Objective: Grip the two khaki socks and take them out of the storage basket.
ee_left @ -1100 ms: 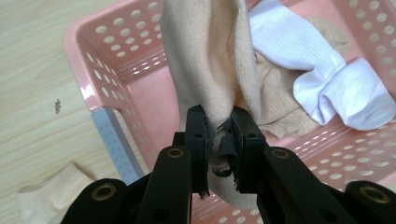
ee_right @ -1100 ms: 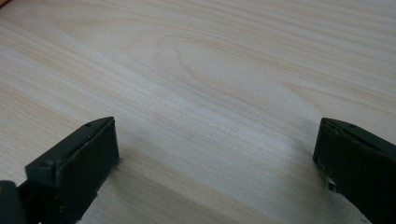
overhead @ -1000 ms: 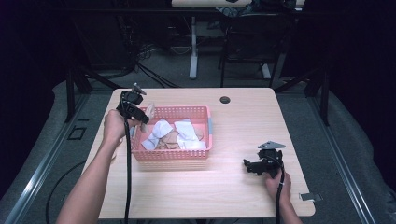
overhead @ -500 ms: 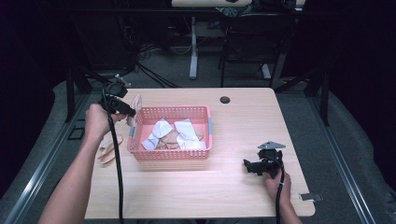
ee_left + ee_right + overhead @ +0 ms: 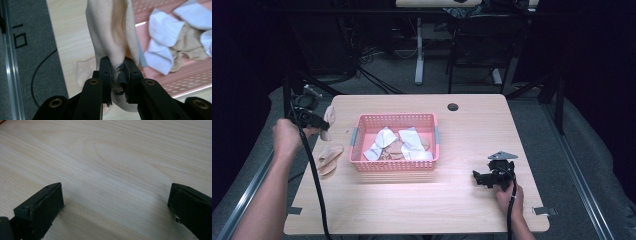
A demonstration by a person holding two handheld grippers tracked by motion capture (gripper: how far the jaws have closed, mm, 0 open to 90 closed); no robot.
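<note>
My left gripper (image 5: 318, 122) hovers over the table's left edge, shut on a beige sock (image 5: 330, 116) that hangs from its jaws. In the left gripper view the gripper (image 5: 117, 72) pinches the folded beige sock (image 5: 110, 30) near its lower end. Below it a second beige sock (image 5: 328, 159) lies flat on the wood, left of the pink basket (image 5: 394, 164). The basket holds white socks (image 5: 379, 142) and beige ones. My right gripper (image 5: 482, 178) rests on the table at the front right. Its jaws stand wide apart with bare wood between them (image 5: 115, 205).
A wooden table (image 5: 462, 210) carries everything, with a round cable hole (image 5: 453, 107) at its back edge. Grey floor and a metal rail (image 5: 10, 62) lie beyond its left side. Black cables trail from both grippers.
My left hand has carried the beige sock leftward, from the basket's left rim out over the table's left edge. The right gripper has stayed still.
</note>
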